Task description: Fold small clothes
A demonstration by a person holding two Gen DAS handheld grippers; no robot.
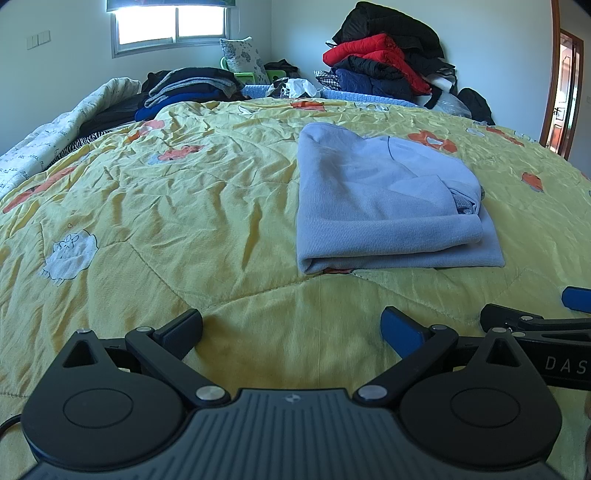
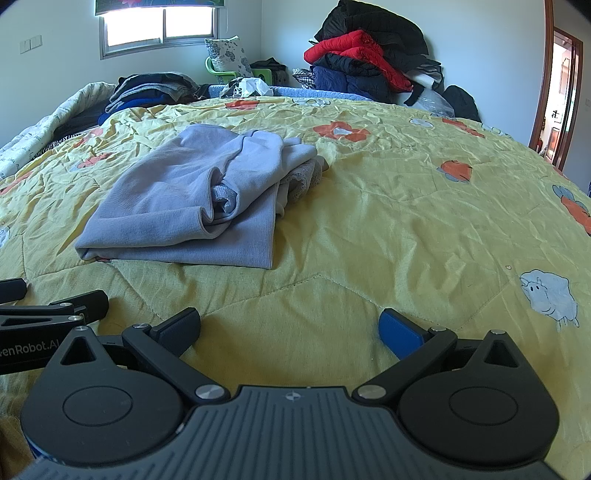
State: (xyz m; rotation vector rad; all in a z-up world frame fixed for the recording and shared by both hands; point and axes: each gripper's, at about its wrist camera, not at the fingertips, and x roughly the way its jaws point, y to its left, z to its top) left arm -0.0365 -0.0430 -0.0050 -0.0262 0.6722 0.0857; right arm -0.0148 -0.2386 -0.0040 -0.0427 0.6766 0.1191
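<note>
Left wrist view shows the left gripper point(image 1: 291, 328) with its two fingers spread wide apart and nothing between them, only the yellow quilt point(image 1: 184, 221) below. One finger is black point(image 1: 181, 332) and the other carries a blue pad point(image 1: 400, 330). At the right edge of this view a part of the right gripper point(image 1: 535, 325) is visible, just beside the left one. From the right wrist view, the right gripper point(image 2: 290, 328) also has its fingers wide apart and holds nothing, and the left gripper's black fingers show at the left edge. Both tools hang low over the near part of the bed. Ahead of them, apart from the fingers, the light blue garment point(image 1: 384, 199) lies folded on the quilt, in several layers, with a rolled edge toward the grippers and some loose folds on its right side. The quilt is wrinkled and printed with orange flowers and white sheep point(image 2: 550, 295). Farther back, a stack of dark folded clothes point(image 1: 192, 86) sits at the left, and a tall pile of black, red and navy jackets point(image 1: 384, 55) leans against the wall. Behind them there is a bright window point(image 1: 170, 27), and an open doorway point(image 1: 563, 92) at the right.
</note>
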